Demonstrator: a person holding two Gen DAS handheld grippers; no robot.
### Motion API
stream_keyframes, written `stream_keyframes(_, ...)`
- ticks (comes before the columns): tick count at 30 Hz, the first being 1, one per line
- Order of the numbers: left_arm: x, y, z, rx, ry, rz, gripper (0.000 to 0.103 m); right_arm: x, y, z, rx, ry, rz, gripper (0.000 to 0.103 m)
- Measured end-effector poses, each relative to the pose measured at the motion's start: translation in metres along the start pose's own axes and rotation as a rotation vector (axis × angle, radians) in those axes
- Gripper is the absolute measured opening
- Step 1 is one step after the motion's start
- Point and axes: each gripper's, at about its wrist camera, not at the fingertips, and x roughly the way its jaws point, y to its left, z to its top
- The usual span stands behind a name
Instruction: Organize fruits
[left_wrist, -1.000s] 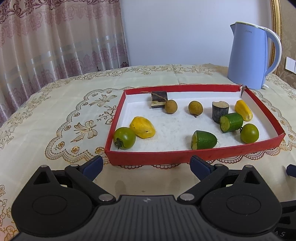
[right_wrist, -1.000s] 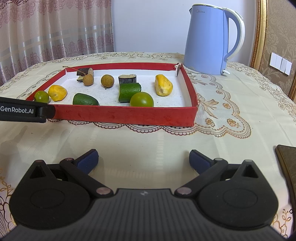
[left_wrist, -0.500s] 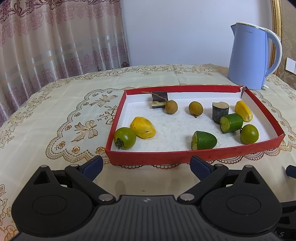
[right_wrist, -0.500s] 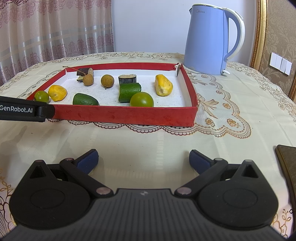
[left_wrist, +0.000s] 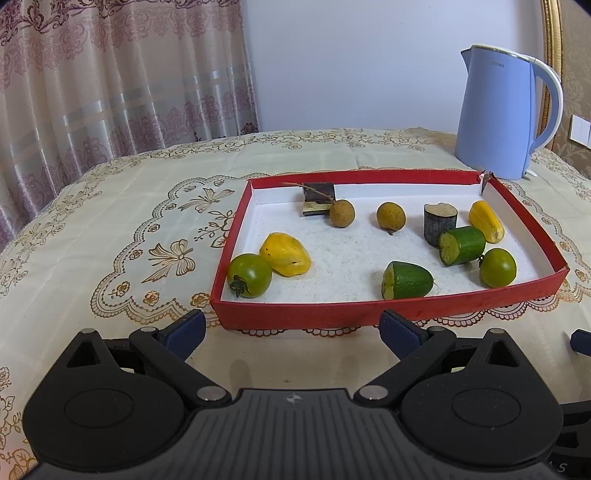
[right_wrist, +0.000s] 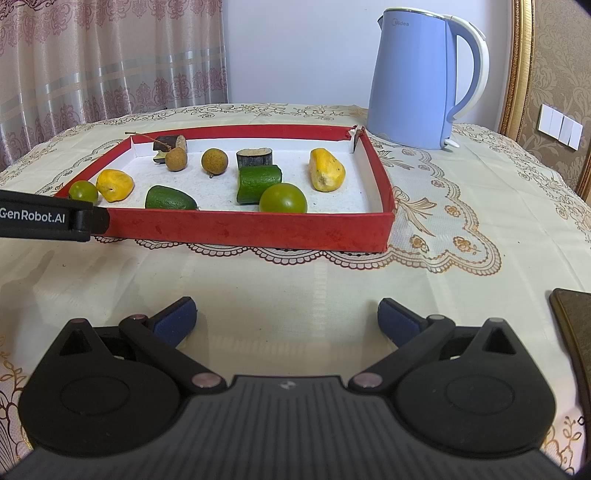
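Note:
A red tray (left_wrist: 369, 313) with a white floor holds several fruits. In the left wrist view I see a green tomato (left_wrist: 248, 275), a yellow piece (left_wrist: 285, 254), two brown longans (left_wrist: 342, 213) (left_wrist: 390, 216), two green cucumber pieces (left_wrist: 407, 280) (left_wrist: 461, 245), a dark stub (left_wrist: 439, 223), a second yellow piece (left_wrist: 486, 226) and a second green tomato (left_wrist: 497, 267). My left gripper (left_wrist: 291, 326) is open and empty just before the tray's near wall. My right gripper (right_wrist: 286, 319) is open and empty, further back from the tray (right_wrist: 258, 230).
A blue kettle (left_wrist: 498, 110) stands behind the tray at the right; it also shows in the right wrist view (right_wrist: 413, 77). The left gripper's finger (right_wrist: 51, 219) crosses the right view's left edge. A dark flat object (right_wrist: 572, 325) lies at the right. A curtain (left_wrist: 110, 92) hangs behind.

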Motion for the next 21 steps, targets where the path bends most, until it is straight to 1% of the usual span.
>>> stream_keyframes(21,0.0045,0.0029,0.0009,-0.003,0.009,0.002,0.101,-0.0001,-0.0003,0.0000,0.000,0.000,0.000,0.103)
